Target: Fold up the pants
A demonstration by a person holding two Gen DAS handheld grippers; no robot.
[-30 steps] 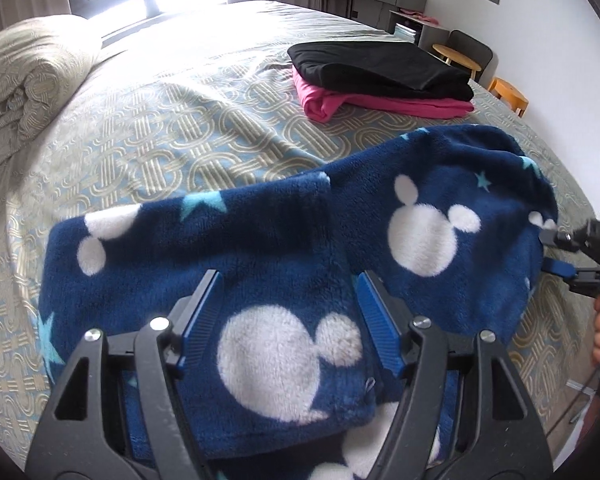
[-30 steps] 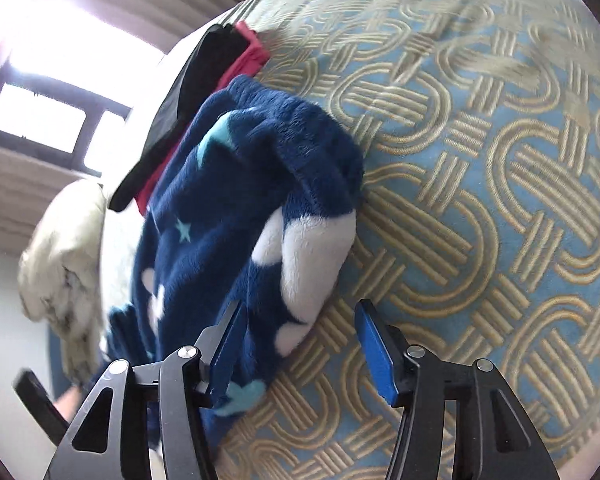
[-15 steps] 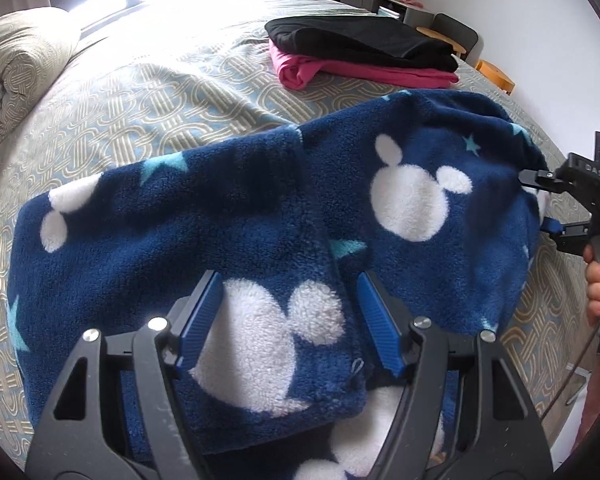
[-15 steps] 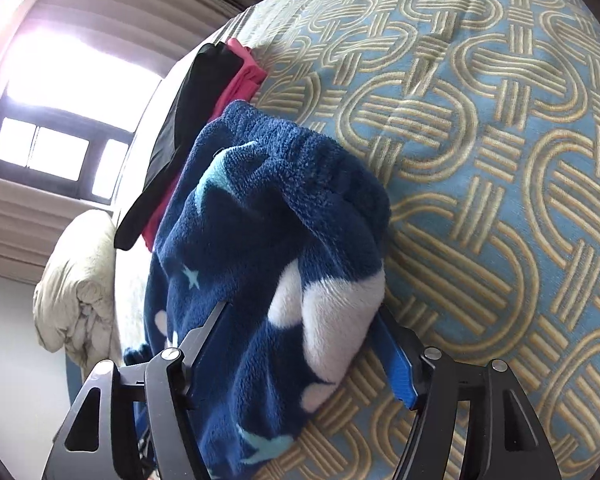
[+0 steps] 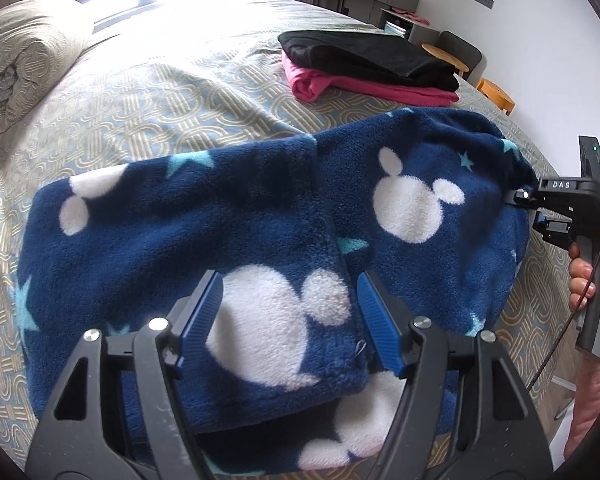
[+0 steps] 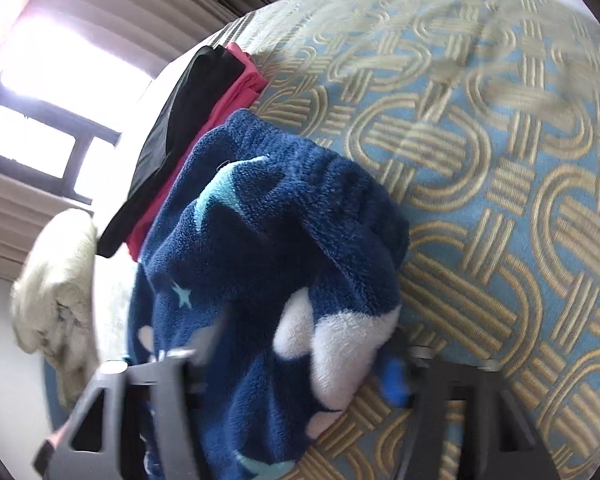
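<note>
We see the navy fleece pants (image 5: 236, 248) lying partly folded on the patterned bed (image 5: 148, 92). Our left gripper (image 5: 290, 320) hovers wide apart over a folded leg at 6 o'clock. At 3 o'clock our right gripper (image 5: 526, 210) meets the waistband edge; blur hides whether it clamps. Folded black and pink clothes (image 5: 372, 66) lie at 1 o'clock.
</note>
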